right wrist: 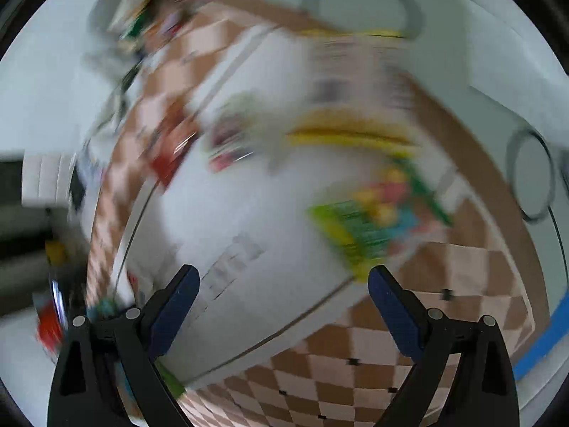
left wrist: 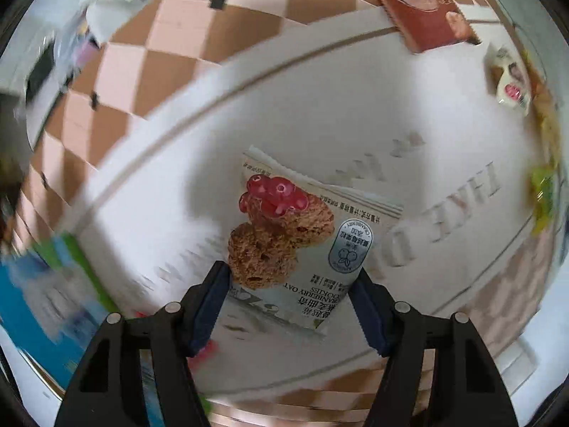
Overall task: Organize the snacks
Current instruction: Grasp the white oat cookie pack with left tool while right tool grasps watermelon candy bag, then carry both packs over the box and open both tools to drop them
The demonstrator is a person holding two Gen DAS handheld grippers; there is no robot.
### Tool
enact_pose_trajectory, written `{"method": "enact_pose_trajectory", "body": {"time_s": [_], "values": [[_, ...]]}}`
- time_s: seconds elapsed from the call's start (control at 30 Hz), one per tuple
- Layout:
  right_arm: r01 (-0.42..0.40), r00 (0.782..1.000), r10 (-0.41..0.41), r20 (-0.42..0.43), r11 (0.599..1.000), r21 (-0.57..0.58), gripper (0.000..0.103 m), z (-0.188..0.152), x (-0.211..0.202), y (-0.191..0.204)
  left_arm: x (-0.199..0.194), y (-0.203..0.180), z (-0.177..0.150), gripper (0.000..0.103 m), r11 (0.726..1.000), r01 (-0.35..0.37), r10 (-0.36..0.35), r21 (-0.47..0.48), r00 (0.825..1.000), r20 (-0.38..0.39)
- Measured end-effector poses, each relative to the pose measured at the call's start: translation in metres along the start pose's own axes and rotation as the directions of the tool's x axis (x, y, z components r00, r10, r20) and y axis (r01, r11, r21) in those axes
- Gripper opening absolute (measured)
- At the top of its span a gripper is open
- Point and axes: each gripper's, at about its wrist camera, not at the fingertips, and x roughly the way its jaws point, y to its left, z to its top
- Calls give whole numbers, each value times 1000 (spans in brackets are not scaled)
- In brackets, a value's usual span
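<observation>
Now | left tongs (left wrist: pixel 290 281) clamp glossy flat cookie packet (left wrist: pixel 295 235) | right tongs (right wrist: pixel 282 284) wide, empty

A: The flat cookie packet (left wrist: pixel 302 245) at the left wrist view's centre is pale grey-white, printed with brown oat cookies and red cranberries.

B: And the round tray (left wrist: pixel 177 185) beneath it?

A: White, with grey lettering and a thin dark rim line. The cloth (left wrist: pixel 170 46) at upper left is checked in brown and pale pink.

B: Upper right?

A: A reddish-brown sachet (left wrist: pixel 426 14) with a serrated edge.

B: The gripper pads?

A: Dark blue pads (right wrist: pixel 174 306) on black arms in the right wrist view; a blurred green-and-yellow packet (right wrist: pixel 359 227) sits right of centre.
</observation>
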Motion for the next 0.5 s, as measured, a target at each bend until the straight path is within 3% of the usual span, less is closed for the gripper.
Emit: {"method": "enact_pose_trajectory", "body": {"time_s": [0.13, 0.3, 0.4, 0.5], "values": [[-24, 1000, 26, -9, 980, 197, 98, 20, 13, -46, 1, -16, -1, 65, 997, 32, -32, -74, 999, -3], [-39, 997, 61, -47, 928, 370, 97, 30, 43, -73, 1, -23, -1, 65, 991, 25, -27, -130, 1000, -9], [-6, 997, 30, -66, 939, 343, 88, 30, 53, -64, -1, -24, -6, 66, 992, 17, -19, -128, 1000, -10], [77, 996, -67, -61, 981, 176, 67, 29, 55, -36, 0, -18, 3, 67, 992, 11, -13, -122, 1000, -15]]}}
